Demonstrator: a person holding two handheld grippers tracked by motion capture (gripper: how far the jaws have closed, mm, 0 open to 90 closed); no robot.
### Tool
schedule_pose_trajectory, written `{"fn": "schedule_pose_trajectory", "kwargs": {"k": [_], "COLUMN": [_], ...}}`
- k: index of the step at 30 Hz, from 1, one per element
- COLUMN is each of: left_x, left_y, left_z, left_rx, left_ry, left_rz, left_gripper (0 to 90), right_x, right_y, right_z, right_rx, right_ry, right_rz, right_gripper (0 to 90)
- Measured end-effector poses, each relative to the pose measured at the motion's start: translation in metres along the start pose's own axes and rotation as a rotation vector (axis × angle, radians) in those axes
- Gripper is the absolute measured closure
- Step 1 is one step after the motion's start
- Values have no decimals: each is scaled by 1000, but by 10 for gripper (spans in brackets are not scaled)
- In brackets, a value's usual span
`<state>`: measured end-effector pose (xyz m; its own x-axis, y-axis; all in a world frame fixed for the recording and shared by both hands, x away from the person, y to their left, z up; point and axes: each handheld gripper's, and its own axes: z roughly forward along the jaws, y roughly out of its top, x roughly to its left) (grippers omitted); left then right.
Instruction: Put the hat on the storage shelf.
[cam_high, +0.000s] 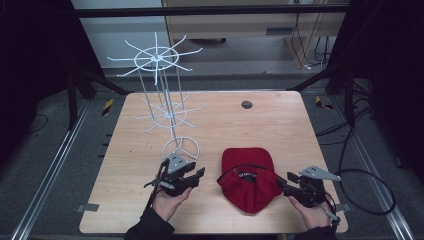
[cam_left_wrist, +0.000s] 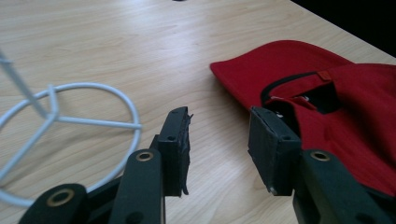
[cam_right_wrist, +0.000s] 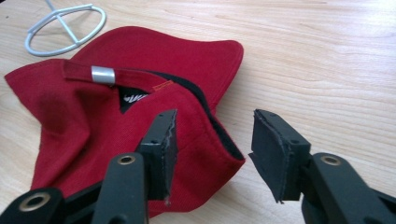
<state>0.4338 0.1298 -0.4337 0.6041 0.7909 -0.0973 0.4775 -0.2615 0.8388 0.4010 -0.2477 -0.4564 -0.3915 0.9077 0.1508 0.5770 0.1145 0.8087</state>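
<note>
High view: red cap (cam_high: 248, 176) lies collapsed on the wooden table (cam_high: 280, 125), at about 5 o'clock from table centre, near the front edge. White wire rack (cam_high: 165, 95) stands at 10 o'clock from the cap, its ring base (cam_high: 180, 148) resting on the table. Left gripper (cam_high: 192, 176) sits at 9 o'clock of the cap, just beside it, with the ring base directly beyond it at 12 o'clock. Right gripper (cam_high: 282, 181) is at 3 o'clock of the cap, jaws reaching the cap's edge. Left gripper view: jaws released, bare tabletop between them; cap (cam_left_wrist: 299, 70) lies at 2 o'clock, ring base (cam_left_wrist: 93, 93) at 10 o'clock. Right gripper view: jaws parted and not clamped; the cap's (cam_right_wrist: 130, 65) near fabric edge lies by the left-hand jaw, bare wood in the rest of the gap. Strap with metal buckle (cam_right_wrist: 102, 74) visible at 11 o'clock.
</note>
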Motion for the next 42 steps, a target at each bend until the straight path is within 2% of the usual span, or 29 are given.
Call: {"fn": "schedule_pose_trajectory", "kwargs": {"k": [4,10,12,18,23,24,26,29,31,33,36,38,42], "left_x": [-11,-27,-30,-38,-41,-41,-41,-41,-39,-37,-34,-33,-32], "left_y": [0,-3,-4,-8,-12,-12,-13,-13,-13,-14,-15,-16,-18], "left_z": [11,26,29,40,51,52,54,56,57,58,61,63,70], "left_rx": [14,44,62,106,150,154,159,164,172,169,181,186,174], "left_ry": [-28,-64,-70,-98,-117,-130,-133,-113,-101,-100,-100,-97,-109], "left_rz": [19,55,73,89,96,84,87,104,103,88,89,89,59], "left_gripper": [536,476,464,429,448,470,529,604,638,674,700,710,716], "right_x": [1,0,0,-1,-1,-1,-2,-2,-3,-4,-5,-2,8], "right_y": [-3,-10,-12,-16,-20,-21,-21,-21,-20,-19,-15,-10,3], "right_z": [0,1,1,3,8,9,10,12,12,9,5,2,-3], "right_rx": [9,23,26,36,62,68,76,99,103,89,57,40,-7], "right_ry": [6,4,5,10,17,24,30,42,38,48,75,72,79], "right_rz": [-15,-4,-3,0,8,14,13,-5,-14,-1,16,-5,-47], "right_gripper": [480,453,444,400,395,408,444,573,664,780,833,844,848]}}
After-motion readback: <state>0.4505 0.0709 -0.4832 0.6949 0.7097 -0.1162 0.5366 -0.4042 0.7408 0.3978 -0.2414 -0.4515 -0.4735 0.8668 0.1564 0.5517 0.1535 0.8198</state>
